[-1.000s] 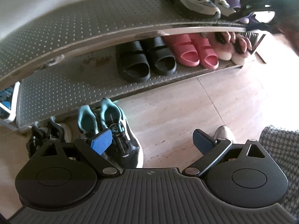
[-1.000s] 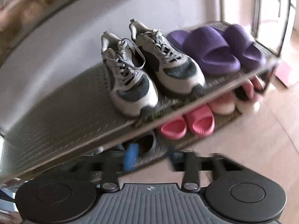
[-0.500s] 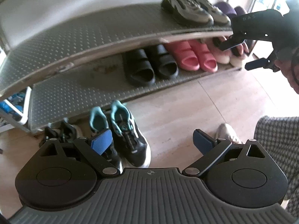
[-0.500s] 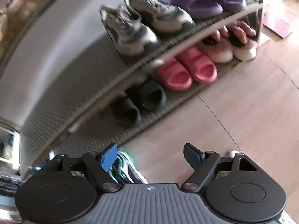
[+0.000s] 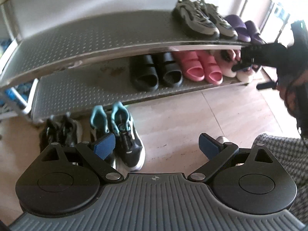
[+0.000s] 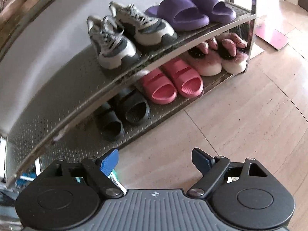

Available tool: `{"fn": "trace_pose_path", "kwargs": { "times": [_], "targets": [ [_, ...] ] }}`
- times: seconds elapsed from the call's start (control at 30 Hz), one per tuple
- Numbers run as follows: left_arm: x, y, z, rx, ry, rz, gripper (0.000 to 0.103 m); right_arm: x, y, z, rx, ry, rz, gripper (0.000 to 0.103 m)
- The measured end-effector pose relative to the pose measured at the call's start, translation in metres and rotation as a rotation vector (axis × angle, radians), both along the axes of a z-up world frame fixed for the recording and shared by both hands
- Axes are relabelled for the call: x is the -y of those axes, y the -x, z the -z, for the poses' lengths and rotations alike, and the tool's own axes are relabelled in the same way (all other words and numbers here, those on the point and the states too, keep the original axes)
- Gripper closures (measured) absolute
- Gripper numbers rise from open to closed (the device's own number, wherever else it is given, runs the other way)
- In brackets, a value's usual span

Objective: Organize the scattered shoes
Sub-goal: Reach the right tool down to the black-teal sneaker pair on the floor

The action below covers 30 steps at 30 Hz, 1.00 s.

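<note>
Item: shoe rack (image 5: 119,48), two perforated metal tiers, against a pale wall.

Upper tier: we counted one pair of grey sneakers (image 6: 123,38) and one pair of purple slides (image 6: 192,11), side by side toward the right end; the left part bare.

Lower tier: one pair of black slides (image 5: 156,73), one pair of pink slides (image 5: 200,67), one pair of fluffy pink slippers (image 6: 217,57), in a row; the left part bare.

Floor, just in front of the rack's left end: one pair of black sneakers with teal lining (image 5: 119,132), and beside it a dark pair (image 5: 59,130), blurred. We judged these the shoes left to sort.

Tools: left gripper (image 5: 156,146), jaws spread wide with nothing between them, above the teal-lined pair. Right gripper (image 6: 155,160), jaws likewise apart and empty, over bare floor before the rack.

Step in hand, by our reckoning: both tools free, lining up the next pick from the floor.

Next move calls for: lowering a gripper onto one teal-lined sneaker, closing on its collar or heel, then carrying it to a bare stretch of shelf.
</note>
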<state>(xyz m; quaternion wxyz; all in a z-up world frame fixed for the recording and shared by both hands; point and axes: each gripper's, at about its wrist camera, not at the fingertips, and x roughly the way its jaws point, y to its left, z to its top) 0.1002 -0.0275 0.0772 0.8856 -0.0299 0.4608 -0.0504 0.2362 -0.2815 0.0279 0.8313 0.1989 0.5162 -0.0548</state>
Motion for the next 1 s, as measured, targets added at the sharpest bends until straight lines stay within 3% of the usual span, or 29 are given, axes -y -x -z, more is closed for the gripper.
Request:
{"fn": "trace_pose_path", "kwargs": {
  "times": [0.1, 0.13, 0.2, 0.3, 0.47, 0.57, 0.63, 0.7, 0.83, 1.0],
  "targets": [
    [-0.015, -0.008, 0.016, -0.011, -0.032, -0.034, 0.005, -0.015, 0.0, 0.006, -0.032, -0.005, -0.057, 0.019],
    [-0.019, -0.013, 0.021, -0.036, -0.04, -0.048, 0.01, -0.022, 0.0, 0.007, -0.038, 0.009, -0.086, 0.019],
    [-0.031, -0.029, 0.022, -0.091, 0.012, -0.06, 0.012, -0.041, -0.004, 0.013, -0.063, 0.066, -0.163, 0.019],
    [-0.053, -0.04, 0.015, -0.08, 0.051, -0.074, 0.01, -0.066, -0.008, 0.02, -0.099, 0.115, -0.263, 0.019],
    [-0.078, -0.048, 0.02, -0.128, -0.018, -0.098, 0.007, -0.125, -0.002, 0.051, -0.161, 0.151, -0.453, 0.018],
    [-0.095, -0.05, 0.034, -0.189, -0.058, -0.118, 0.007, -0.151, 0.002, 0.082, -0.215, 0.148, -0.552, 0.035],
    [-0.105, -0.049, 0.041, -0.222, -0.076, -0.132, 0.007, -0.17, 0.004, 0.119, -0.287, 0.123, -0.602, 0.063],
    [-0.109, -0.048, 0.045, -0.239, -0.081, -0.123, 0.007, -0.187, 0.006, 0.151, -0.346, 0.095, -0.627, 0.069],
    [-0.118, -0.044, 0.048, -0.235, -0.08, -0.132, 0.007, -0.221, -0.005, 0.169, -0.284, 0.047, -0.645, 0.065],
    [-0.149, -0.045, 0.053, -0.213, -0.085, -0.247, 0.007, -0.27, -0.052, 0.184, -0.178, -0.056, -0.587, 0.05]
  ]
}}
